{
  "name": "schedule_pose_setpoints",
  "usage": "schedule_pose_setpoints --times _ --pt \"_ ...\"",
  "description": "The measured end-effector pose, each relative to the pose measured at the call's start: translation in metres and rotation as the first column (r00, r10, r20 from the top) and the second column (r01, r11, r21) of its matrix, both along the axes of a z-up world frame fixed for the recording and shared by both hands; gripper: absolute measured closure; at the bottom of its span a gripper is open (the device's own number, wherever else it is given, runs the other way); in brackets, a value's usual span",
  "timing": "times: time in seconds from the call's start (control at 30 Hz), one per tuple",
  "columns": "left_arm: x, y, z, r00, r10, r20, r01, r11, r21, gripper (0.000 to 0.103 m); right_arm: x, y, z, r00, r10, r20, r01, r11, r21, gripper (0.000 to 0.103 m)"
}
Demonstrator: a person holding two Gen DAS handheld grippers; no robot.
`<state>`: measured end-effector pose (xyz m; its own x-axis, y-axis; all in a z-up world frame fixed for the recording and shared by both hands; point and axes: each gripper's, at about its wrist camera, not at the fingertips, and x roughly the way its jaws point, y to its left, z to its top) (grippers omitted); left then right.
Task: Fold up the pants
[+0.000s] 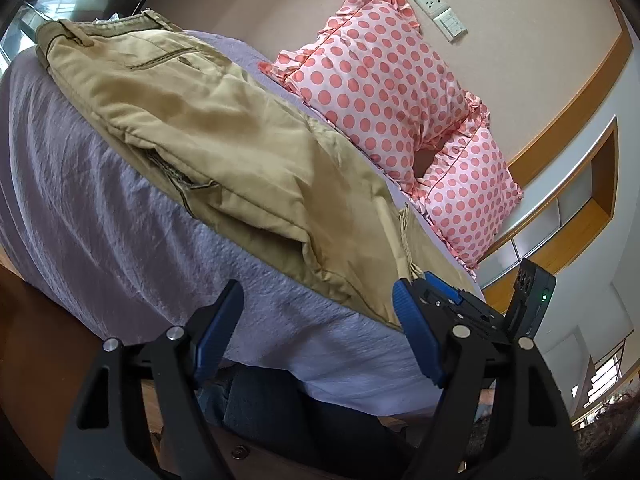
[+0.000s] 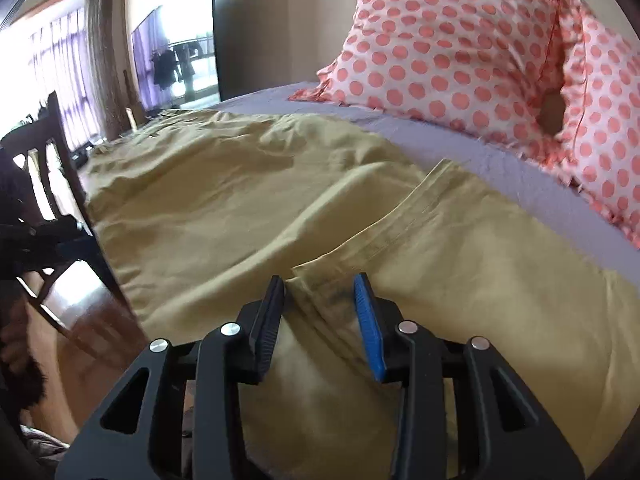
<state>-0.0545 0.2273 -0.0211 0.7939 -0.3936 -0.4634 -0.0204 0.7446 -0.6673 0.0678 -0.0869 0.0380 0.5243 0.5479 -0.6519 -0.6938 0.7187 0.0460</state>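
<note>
Khaki pants [image 1: 208, 128] lie across a bed with a lavender sheet [image 1: 80, 216], waistband at the far left, legs running toward the near right edge. My left gripper [image 1: 318, 300] is open and empty, just off the bed's edge, in front of the leg ends. The other gripper's body [image 1: 460, 308] shows at the pants' hem on the right. In the right wrist view the pants [image 2: 240, 184] fill the bed. My right gripper [image 2: 320, 280] is open, its jaws either side of a hem edge [image 2: 320, 296] of the leg, not closed on it.
Two pink polka-dot pillows [image 1: 380, 80] lean on the wall behind the pants; they also show in the right wrist view [image 2: 460, 48]. A dark wooden chair [image 2: 52, 184] stands left of the bed on a wood floor. A wall socket [image 1: 430, 0] is above the pillows.
</note>
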Motion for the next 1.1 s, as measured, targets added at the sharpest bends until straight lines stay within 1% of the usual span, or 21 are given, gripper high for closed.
schedule_pose_setpoints --times 0.03,0.1,0.17,0.2,0.23,0.3,0.33,0.37,0.43,0.5,0.57,0.63,0.7,0.73,0.77,0.8,0.83,0.87,0.93,1.0,1.1 --pt "0.001 0.0 0.0 1.0 -0.001 -0.004 0.001 1.0 -0.001 0.026 0.002 0.001 0.0 1.0 -0.004 0.001 0.004 1.0 -0.001 0.067" --pt "0.002 -0.001 -0.001 1.0 -0.002 -0.005 0.002 1.0 -0.003 0.026 0.005 0.002 0.001 1.0 -0.015 0.006 0.015 1.0 -0.001 0.084" --pt "0.003 -0.001 0.0 1.0 0.0 -0.003 0.0 1.0 -0.002 0.026 0.007 -0.001 0.004 1.0 -0.027 0.004 0.027 0.999 0.02 0.093" --pt "0.003 -0.001 0.0 1.0 0.004 -0.001 -0.004 1.0 -0.004 0.026 0.008 -0.004 0.006 0.999 -0.036 0.002 0.036 0.999 0.041 0.095" --pt "0.002 0.001 0.0 1.0 0.008 0.001 -0.008 1.0 -0.008 0.026 0.011 -0.009 0.008 0.999 -0.044 -0.007 0.045 0.997 0.065 0.095" --pt "0.002 0.003 0.0 1.0 0.015 0.004 -0.015 1.0 -0.016 0.026 0.018 -0.021 0.011 0.997 -0.046 -0.065 0.055 0.988 0.147 0.095" --pt "0.003 0.005 0.0 1.0 0.02 0.005 -0.019 1.0 -0.022 0.026 0.02 -0.025 0.013 0.995 -0.035 -0.089 0.05 0.982 0.183 0.095" --pt "0.002 0.007 0.0 1.0 0.022 0.006 -0.021 0.999 -0.025 0.026 0.022 -0.031 0.015 0.992 -0.015 -0.127 0.046 0.969 0.242 0.095" --pt "0.002 0.009 0.0 1.0 0.026 0.009 -0.026 0.999 -0.029 0.026 0.018 -0.035 0.019 0.986 0.037 -0.16 0.015 0.95 0.31 0.095" --pt "0.002 0.011 0.0 1.0 0.027 0.014 -0.026 0.999 -0.031 0.026 0.009 -0.03 0.02 0.98 0.098 -0.176 -0.036 0.945 0.324 0.095" --pt "0.003 0.011 0.001 0.999 0.028 0.015 -0.027 0.999 -0.032 0.025 -0.003 -0.018 0.016 0.974 0.145 -0.174 -0.092 0.955 0.284 0.095" --pt "0.004 0.013 0.002 0.999 0.033 0.018 -0.032 0.999 -0.027 0.025 -0.01 -0.01 0.009 0.976 0.147 -0.162 -0.108 0.967 0.232 0.095" --pt "0.004 0.016 0.005 0.998 0.051 0.022 -0.051 0.999 -0.02 0.025 -0.009 -0.011 0.005 0.971 0.148 -0.185 -0.102 0.966 0.236 0.094" --pt "0.003 0.021 0.006 0.997 0.074 0.021 -0.073 0.997 -0.02 0.025 -0.008 -0.012 0.005 0.97 0.145 -0.193 -0.097 0.966 0.24 0.091" --pt "0.003 0.027 0.007 0.995 0.098 0.021 -0.097 0.995 -0.023 0.025 -0.007 -0.013 0.006 0.97 0.14 -0.201 -0.089 0.966 0.244 0.073" --pt "0.003 0.034 0.009 0.991 0.131 0.02 -0.131 0.991 -0.024 0.025 -0.005 -0.015 0.006 0.969 0.118 -0.215 -0.064 0.967 0.245 0.036" --pt "0.003 0.039 0.01 0.987 0.16 0.02 -0.159 0.987 -0.022 0.025 -0.004 -0.017 0.006 0.969 0.101 -0.223 -0.044 0.968 0.248 0.02" --pt "0.003 0.046 0.012 0.98 0.197 0.015 -0.197 0.98 -0.015 0.025 -0.003 -0.02 0.006 0.97 0.094 -0.225 -0.033 0.965 0.261 0.01" --pt "0.007 0.058 0.012 0.967 0.255 -0.017 -0.255 0.967 -0.004 0.027 -0.003 -0.028 0.01 0.968 0.105 -0.227 -0.028 0.948 0.317 0.01" --pt "0.014 0.065 0.011 0.963 0.266 -0.047 -0.266 0.964 -0.01 0.026 -0.004 -0.031 0.013 0.969 0.103 -0.224 -0.023 0.943 0.333 0.01" --pt "0.021 0.064 0.016 0.955 0.283 -0.086 -0.282 0.959 0.026 0.024 -0.003 -0.032 0.014 0.969 0.104 -0.225 -0.024 0.943 0.333 0.01"
